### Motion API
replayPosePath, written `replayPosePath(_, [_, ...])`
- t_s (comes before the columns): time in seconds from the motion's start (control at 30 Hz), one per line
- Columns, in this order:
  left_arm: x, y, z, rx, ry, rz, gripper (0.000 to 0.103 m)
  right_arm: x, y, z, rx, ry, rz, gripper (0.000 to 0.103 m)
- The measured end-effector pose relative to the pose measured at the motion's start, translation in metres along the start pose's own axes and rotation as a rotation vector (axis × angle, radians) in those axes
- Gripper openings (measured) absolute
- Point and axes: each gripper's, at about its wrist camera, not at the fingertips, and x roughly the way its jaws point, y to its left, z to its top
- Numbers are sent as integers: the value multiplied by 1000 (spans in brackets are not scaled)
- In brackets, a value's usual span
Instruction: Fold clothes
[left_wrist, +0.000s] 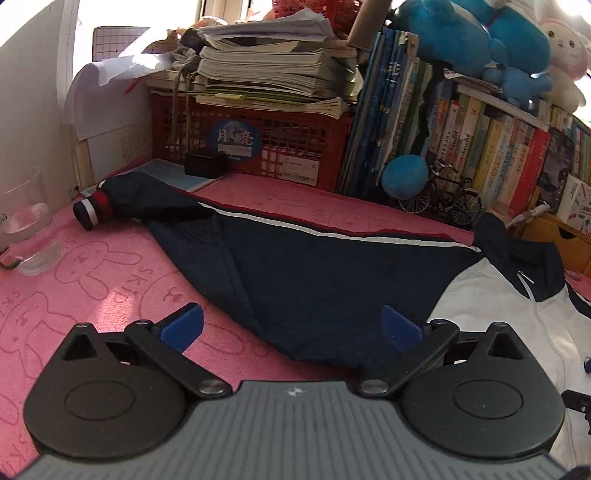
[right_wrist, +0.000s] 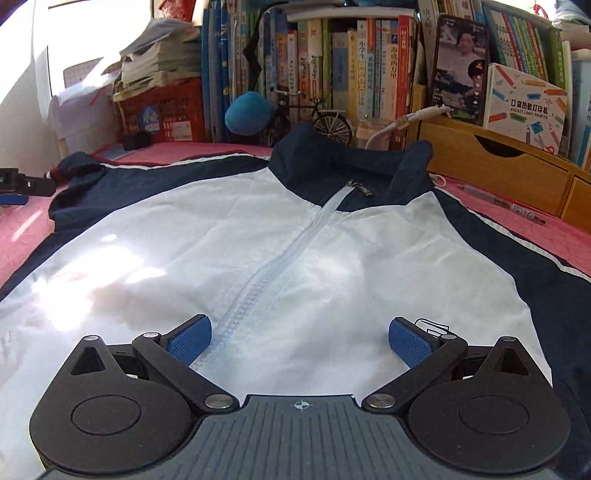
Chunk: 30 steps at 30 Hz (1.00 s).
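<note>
Folding has barely begun, as I judge it: the jacket (right_wrist: 258, 236) lies face up and zipped on the pink rabbit-print cover (left_wrist: 92, 280) of the worktop, its white front flat and both sleeves spread outward. Left of the jacket's zipper (right_wrist: 280, 254), the navy sleeve (left_wrist: 280, 269) stretches away to its striped cuff (left_wrist: 92, 212), which rests near a clear glass (left_wrist: 29, 236). The left tongs (left_wrist: 291, 326) hang above the broad part of that sleeve, jaws wide apart and holding nothing; whether they brush the cloth I cannot tell. Over the white front, the right tongs (right_wrist: 301, 343) stand fully spread astride the zipper, also empty. Next, probably, the left tongs must reach toward the cuff, pinch it, and carry the sleeve in across the zipper.
</note>
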Motion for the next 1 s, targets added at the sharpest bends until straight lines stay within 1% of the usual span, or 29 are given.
replayPosePath(0.1, [50,32,31,-133,59,83,103,1,-1,-1,4,0,1,103])
replayPosePath(0.17, [79,47,47,-171,73,151,103,2,-1,-1,3,0,-1,103])
replayPosePath(0.27, [105,63,65,-246,46,258,103,2,0,-1,1,0,-4,103])
replayPosePath(0.4, [129,87,84,-297,41,308,103,2,0,-1,0,-1,-6,103])
replayPosePath(0.47, [135,97,93,-319,20,323,103,2,0,-1,0,-1,-7,103])
replayPosePath(0.5, [134,101,96,-329,-4,336,103,2,0,-1,0,-1,-7,103])
replayPosePath(0.53, [130,103,99,-333,-49,361,103,2,0,-1,-1,-1,-8,103])
replayPosePath(0.57, [125,103,102,-316,-101,381,103,2,0,-1,-1,-1,-8,103])
replayPosePath(0.63, [119,102,113,-240,-170,404,103,2,0,-1,-1,-1,-8,103])
replayPosePath(0.7, [115,100,123,-177,-183,422,101,2,0,-1,-1,-1,-8,103])
replayPosePath(0.77, [113,97,130,-117,-190,450,95,3,-1,-1,-1,-1,-8,103])
replayPosePath(0.8, [111,94,134,-84,-200,476,93,3,-1,-1,-1,-2,-8,103])
replayPosePath(0.9, [102,82,145,31,-274,625,93,3,0,-1,-1,-2,-8,103])
replayPosePath(0.93, [99,77,147,68,-297,666,94,3,0,-1,-1,-2,-9,103])
replayPosePath(0.97, [96,72,150,112,-315,704,98,3,-1,-1,-1,-2,-8,103])
replayPosePath(1.0, [94,68,151,152,-322,721,100,3,-1,-1,-1,-2,-8,103])
